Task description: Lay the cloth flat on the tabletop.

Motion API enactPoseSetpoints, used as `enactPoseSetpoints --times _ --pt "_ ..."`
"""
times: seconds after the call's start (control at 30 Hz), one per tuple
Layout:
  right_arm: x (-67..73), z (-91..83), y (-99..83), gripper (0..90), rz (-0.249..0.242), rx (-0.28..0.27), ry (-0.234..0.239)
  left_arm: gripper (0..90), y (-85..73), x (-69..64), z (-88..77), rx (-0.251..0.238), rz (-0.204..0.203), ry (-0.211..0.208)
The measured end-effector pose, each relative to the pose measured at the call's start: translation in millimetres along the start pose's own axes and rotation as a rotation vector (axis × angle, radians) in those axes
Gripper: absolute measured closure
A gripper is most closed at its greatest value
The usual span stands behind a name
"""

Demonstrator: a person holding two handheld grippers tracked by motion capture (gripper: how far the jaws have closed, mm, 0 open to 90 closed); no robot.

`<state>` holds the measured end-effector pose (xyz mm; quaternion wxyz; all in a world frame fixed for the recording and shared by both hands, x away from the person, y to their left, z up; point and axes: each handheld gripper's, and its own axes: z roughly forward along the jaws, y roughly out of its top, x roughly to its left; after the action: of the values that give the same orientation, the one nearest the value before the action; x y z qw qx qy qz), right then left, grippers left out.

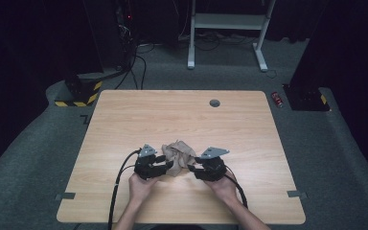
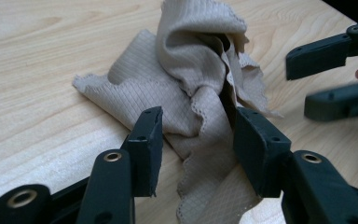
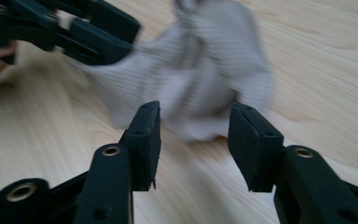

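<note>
High view: a crumpled beige waffle-textured cloth [image 1: 178, 155] lies on the light wooden bench [image 1: 124, 120], nearer the near edge than the far one and about midway between the 2 side edges. Left claw [image 2: 198, 135] stands open, its jaws straddling a fold of the cloth without pressing it. Right claw [image 3: 193, 135] is also open, nothing between its jaws, just short of the cloth's other side.
</note>
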<state>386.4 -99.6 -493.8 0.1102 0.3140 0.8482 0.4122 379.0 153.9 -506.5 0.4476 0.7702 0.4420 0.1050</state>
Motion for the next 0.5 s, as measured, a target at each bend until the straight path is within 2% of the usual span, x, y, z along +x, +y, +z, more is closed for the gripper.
enactPoseSetpoints --times 0.03,0.07,0.13,0.17,0.2,0.23,0.3,0.37,0.4,0.5 --pt "0.0 0.0 0.0 52.9 0.000 0.000 0.000 52.5 0.0 0.0 0.0 0.000 0.000 0.000" --pt "8.9 7.4 3.1 51.8 -0.024 0.008 0.015 52.7 -0.5 -0.7 0.4 0.002 0.001 -0.002" --pt "12.7 10.9 4.3 52.1 -0.037 0.014 0.012 53.5 -1.2 -2.0 1.4 0.005 0.003 -0.009" --pt "17.3 17.2 5.7 61.3 -0.055 0.025 0.010 58.6 -1.3 -2.3 2.0 0.008 0.004 -0.012" --pt "17.3 17.2 5.7 61.3 -0.055 0.025 0.010 58.6 -1.3 -2.7 3.0 0.014 0.009 -0.012" --pt "18.4 21.7 6.4 76.6 -0.079 0.047 -0.013 68.2 -1.1 -3.0 5.2 0.028 0.015 -0.018" --pt "17.1 20.9 6.1 86.3 -0.088 0.052 -0.028 78.5 -0.7 -3.9 6.3 0.034 0.028 -0.015" --pt "14.7 15.6 5.4 88.4 -0.096 0.042 -0.042 86.5 -0.5 -4.1 5.9 0.039 0.031 -0.017" --pt "14.7 15.6 5.4 88.4 -0.096 0.042 -0.042 87.5 -0.5 -4.1 5.9 0.039 0.031 -0.017" --pt "8.6 -1.1 2.5 88.9 -0.088 0.023 -0.062 88.5 -0.5 -2.7 2.8 0.045 0.036 -0.009"
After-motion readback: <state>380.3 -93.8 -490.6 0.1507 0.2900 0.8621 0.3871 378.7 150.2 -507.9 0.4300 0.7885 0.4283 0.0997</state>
